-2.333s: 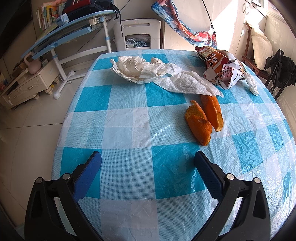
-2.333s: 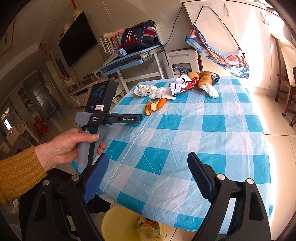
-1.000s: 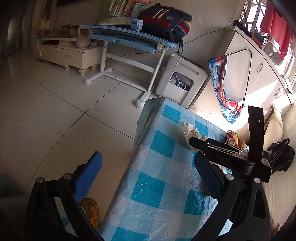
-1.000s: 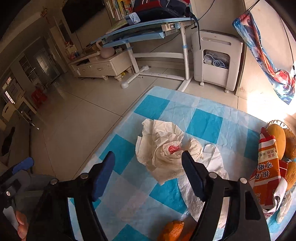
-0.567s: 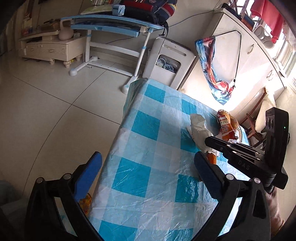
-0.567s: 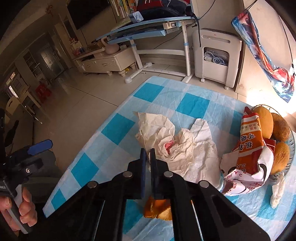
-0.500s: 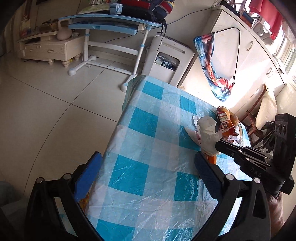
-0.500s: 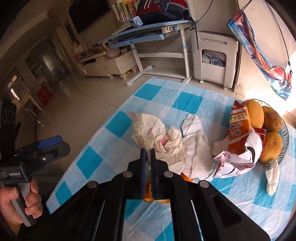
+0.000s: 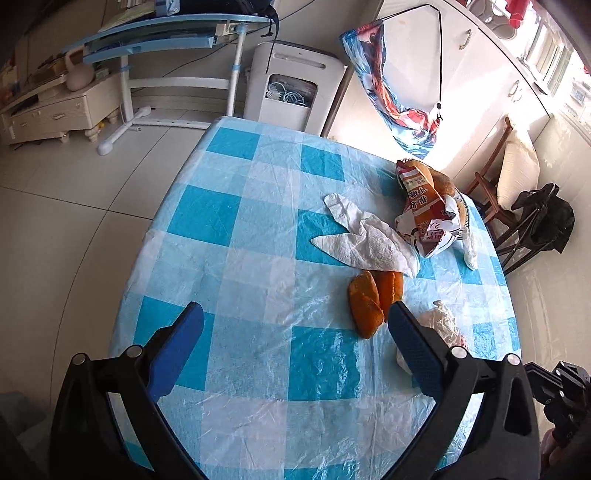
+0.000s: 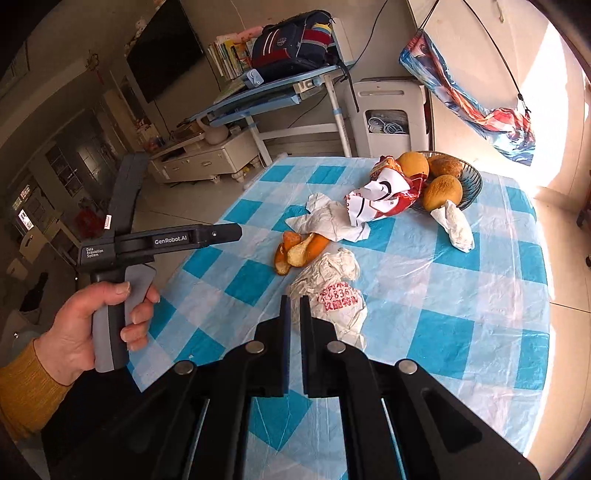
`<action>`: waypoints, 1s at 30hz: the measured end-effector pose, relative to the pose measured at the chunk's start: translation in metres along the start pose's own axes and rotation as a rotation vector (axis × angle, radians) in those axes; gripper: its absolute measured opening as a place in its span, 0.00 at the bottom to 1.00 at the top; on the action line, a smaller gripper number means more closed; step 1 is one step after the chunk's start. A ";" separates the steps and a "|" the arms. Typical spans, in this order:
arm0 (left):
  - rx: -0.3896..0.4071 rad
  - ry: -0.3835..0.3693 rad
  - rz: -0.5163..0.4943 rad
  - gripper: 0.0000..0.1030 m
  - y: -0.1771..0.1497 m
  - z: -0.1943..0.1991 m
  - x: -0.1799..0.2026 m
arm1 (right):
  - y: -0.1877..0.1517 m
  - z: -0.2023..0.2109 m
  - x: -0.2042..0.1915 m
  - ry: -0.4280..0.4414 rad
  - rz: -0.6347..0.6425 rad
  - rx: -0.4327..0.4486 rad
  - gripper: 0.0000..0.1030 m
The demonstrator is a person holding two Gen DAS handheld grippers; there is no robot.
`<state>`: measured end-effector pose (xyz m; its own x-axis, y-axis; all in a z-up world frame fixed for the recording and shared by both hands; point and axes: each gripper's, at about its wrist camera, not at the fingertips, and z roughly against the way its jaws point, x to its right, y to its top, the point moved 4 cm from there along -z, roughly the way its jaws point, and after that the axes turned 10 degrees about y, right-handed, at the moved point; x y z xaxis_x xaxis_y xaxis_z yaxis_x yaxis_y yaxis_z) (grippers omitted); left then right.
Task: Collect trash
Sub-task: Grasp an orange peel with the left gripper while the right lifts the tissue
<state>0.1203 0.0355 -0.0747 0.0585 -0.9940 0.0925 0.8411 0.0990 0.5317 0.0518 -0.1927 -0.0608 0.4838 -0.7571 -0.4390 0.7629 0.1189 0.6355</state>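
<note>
My right gripper (image 10: 294, 300) is shut on a crumpled white plastic bag with red print (image 10: 334, 291), held just above the blue-checked table (image 10: 480, 295); the bag also shows in the left wrist view (image 9: 441, 326). My left gripper (image 9: 295, 325) is open and empty above the table's near part. Orange peels (image 9: 371, 297) lie between its fingertips and a white paper napkin (image 9: 365, 243); the peels also show in the right wrist view (image 10: 295, 249). An orange-and-white snack wrapper (image 9: 424, 214) lies beyond the napkin.
A wire basket with round fruit (image 10: 441, 181) stands at the table's far side, a crumpled tissue (image 10: 456, 225) in front of it. A wooden chair (image 9: 495, 184) stands right of the table. A white appliance (image 9: 291, 92) and blue desk (image 9: 166, 33) are behind.
My right gripper closed on the crumpled plastic bag and pulled it off the far pile toward the near side. The left gripper swung back to face the table, still open.
</note>
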 end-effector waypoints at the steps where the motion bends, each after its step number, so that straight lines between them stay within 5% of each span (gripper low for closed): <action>1: -0.003 0.001 -0.006 0.94 -0.001 -0.004 0.006 | -0.003 -0.001 0.004 0.011 -0.019 -0.011 0.05; 4: -0.020 0.006 -0.009 0.94 -0.003 -0.015 0.019 | -0.005 -0.010 0.015 0.009 -0.050 -0.015 0.11; 6: -0.024 0.009 -0.004 0.94 -0.004 -0.022 0.025 | -0.006 -0.014 0.018 0.000 -0.048 -0.010 0.55; 8: -0.022 0.016 -0.002 0.94 -0.005 -0.026 0.029 | -0.008 -0.016 0.014 0.000 -0.025 0.007 0.64; 15: -0.024 0.004 0.002 0.85 -0.002 -0.039 0.039 | -0.006 -0.044 0.013 -0.037 0.046 -0.052 0.64; 19: -0.025 -0.031 0.018 0.63 0.003 -0.042 0.038 | -0.010 -0.055 0.019 -0.064 0.066 -0.092 0.63; 25: -0.060 -0.120 -0.056 0.21 0.002 -0.040 0.056 | -0.015 -0.056 0.027 -0.046 0.049 -0.122 0.30; 30: -0.009 -0.139 -0.085 0.14 0.004 -0.019 0.055 | -0.017 -0.044 0.027 -0.042 0.062 -0.106 0.23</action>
<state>0.1374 -0.0197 -0.0838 -0.0877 -0.9826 0.1637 0.8448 0.0137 0.5349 0.0708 -0.1871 -0.1113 0.5152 -0.7718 -0.3727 0.7739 0.2320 0.5893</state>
